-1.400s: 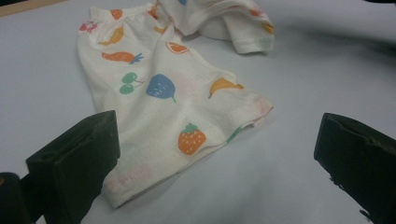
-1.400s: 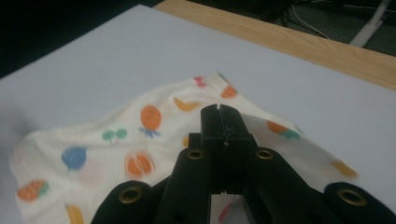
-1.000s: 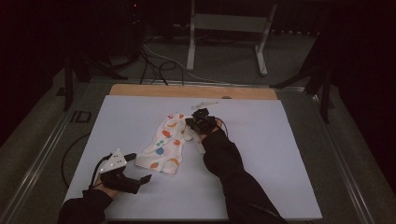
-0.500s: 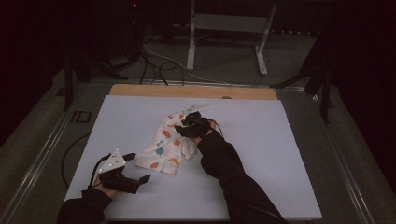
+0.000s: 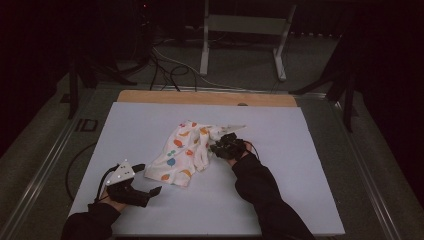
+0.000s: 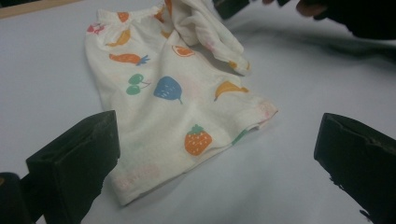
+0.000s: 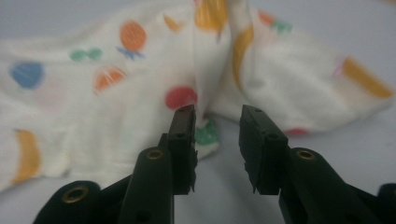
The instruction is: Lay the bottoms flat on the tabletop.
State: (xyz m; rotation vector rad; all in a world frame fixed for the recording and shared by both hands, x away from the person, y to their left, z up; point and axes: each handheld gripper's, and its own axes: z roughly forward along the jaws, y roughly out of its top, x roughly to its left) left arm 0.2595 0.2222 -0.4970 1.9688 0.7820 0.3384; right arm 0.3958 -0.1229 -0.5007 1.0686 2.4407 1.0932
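A white cloth printed with coloured fruit lies rumpled in the middle of the white board. Its right part is folded over itself. My right gripper sits low at the cloth's right edge, pointing left at it. In the right gripper view the cloth lies just ahead of this gripper; its jaws have just been closing and stand a little apart with nothing between them. My left gripper rests near the cloth's near-left corner. Its jaws stand wide open, with the cloth ahead of them.
The board lies on a table with a wooden strip along its far edge. Beyond it, on the dark floor, are cables and a metal stand. Bare board stretches to the right and near side of the cloth.
My right gripper let go of the cloth's upper right part, then drew back to the right and toward the person. The released fold now lies over the cloth. The left gripper stayed put.
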